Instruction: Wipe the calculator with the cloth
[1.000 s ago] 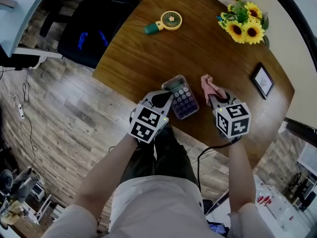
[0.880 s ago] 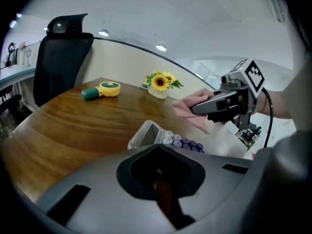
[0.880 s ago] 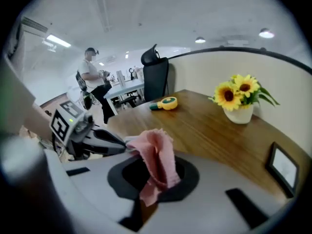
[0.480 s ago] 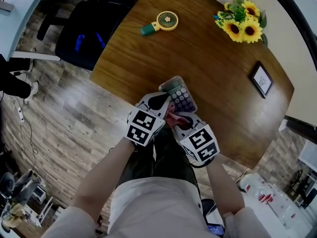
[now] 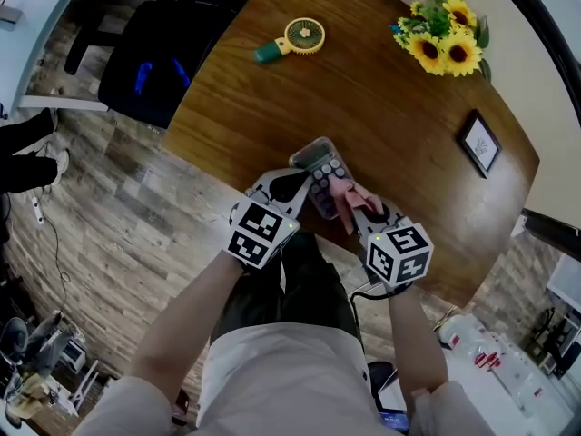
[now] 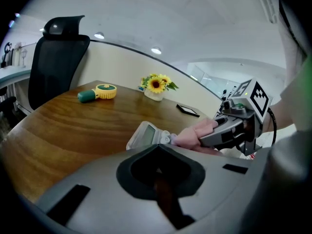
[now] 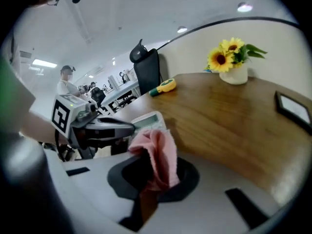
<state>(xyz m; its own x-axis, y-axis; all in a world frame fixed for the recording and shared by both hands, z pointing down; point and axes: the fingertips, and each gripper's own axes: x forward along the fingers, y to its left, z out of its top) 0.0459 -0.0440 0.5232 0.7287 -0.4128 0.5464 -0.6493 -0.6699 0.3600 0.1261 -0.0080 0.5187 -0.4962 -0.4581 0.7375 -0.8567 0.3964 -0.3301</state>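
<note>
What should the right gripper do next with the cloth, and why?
Probably drag the cloth along the calculator toward its display. The right gripper is shut on the cloth, which lies on the lower keys; the upper keys and display are uncovered, and the left gripper appears to pinch the calculator's edge.

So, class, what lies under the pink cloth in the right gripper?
Under the pink cloth, clamped in the right gripper, lies the grey calculator. Its display end shows; the keys beneath the cloth are hidden.
</note>
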